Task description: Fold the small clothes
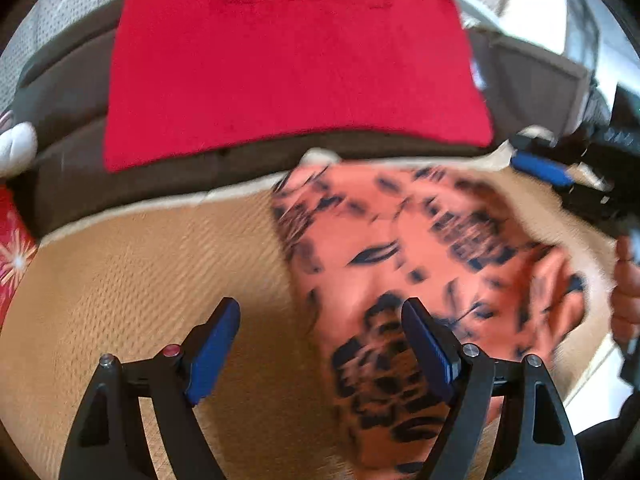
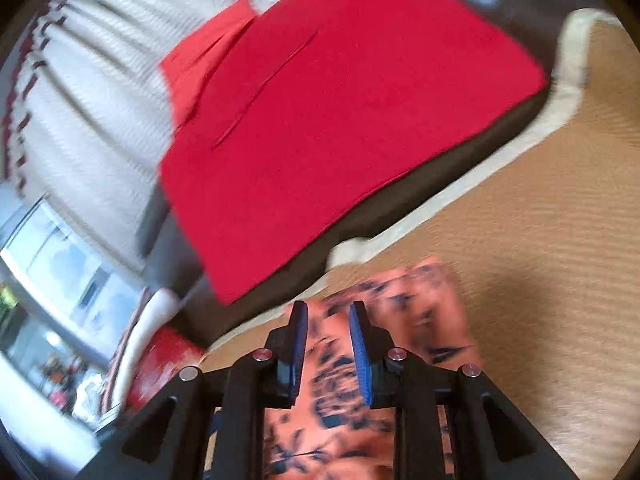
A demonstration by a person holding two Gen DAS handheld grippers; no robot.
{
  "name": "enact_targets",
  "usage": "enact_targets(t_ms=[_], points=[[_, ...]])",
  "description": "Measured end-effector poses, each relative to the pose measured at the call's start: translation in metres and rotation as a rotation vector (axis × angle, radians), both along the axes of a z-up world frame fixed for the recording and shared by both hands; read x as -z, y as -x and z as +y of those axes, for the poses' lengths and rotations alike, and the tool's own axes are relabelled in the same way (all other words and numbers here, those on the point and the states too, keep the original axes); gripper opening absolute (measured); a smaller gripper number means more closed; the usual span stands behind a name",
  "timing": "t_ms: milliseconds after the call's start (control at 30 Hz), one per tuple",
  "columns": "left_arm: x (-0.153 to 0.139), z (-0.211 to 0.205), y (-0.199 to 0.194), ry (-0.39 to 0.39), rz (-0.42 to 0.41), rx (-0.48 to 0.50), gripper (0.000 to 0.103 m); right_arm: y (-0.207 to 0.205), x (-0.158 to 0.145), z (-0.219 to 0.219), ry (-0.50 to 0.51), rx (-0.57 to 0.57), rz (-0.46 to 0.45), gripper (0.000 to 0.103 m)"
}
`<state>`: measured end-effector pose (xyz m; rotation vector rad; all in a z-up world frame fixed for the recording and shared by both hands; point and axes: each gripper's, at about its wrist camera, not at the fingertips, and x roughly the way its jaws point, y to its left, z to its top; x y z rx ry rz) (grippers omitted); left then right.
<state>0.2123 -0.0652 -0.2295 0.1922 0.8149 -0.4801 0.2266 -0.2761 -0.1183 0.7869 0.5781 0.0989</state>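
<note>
An orange garment with a dark floral print [image 1: 424, 264] lies crumpled on a tan mat [image 1: 140, 280]; it also shows in the right wrist view [image 2: 400, 300]. My left gripper [image 1: 320, 344] is open, above the mat, with its right finger over the garment's near edge and nothing between the pads. My right gripper [image 2: 328, 344] hovers over the garment with its blue pads a narrow gap apart; the cloth shows through the gap, and I cannot tell if any is pinched. The right gripper also shows in the left wrist view [image 1: 540, 168] at the garment's far right corner.
A folded red cloth [image 1: 288, 64] lies on a dark brown cushion [image 1: 68, 92] beyond the mat; it also shows in the right wrist view [image 2: 340, 112]. White ribbed fabric [image 2: 92, 92] lies behind it. A red patterned item [image 1: 12, 248] sits at the left edge.
</note>
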Motion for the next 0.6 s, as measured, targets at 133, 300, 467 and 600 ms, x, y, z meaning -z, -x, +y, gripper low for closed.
enact_targets(t_ms=[133,300,467,600], points=[[0.012,0.006,-0.007,-0.037,0.028,-0.004,0.083,-0.029,0.011,0.017,-0.033,-0.09,0.036,0.025],[0.033,0.004,-0.026,-0.021,0.083,0.022,0.084,-0.069,0.059,0.029,-0.06,-0.093,0.261,0.023],[0.029,0.012,-0.036,0.005,0.101,0.009,0.084,-0.061,0.07,0.014,-0.145,-0.058,0.282,0.023],[0.006,0.018,-0.019,0.053,0.048,0.044,0.084,-0.017,0.043,0.014,-0.072,-0.031,0.272,0.025]])
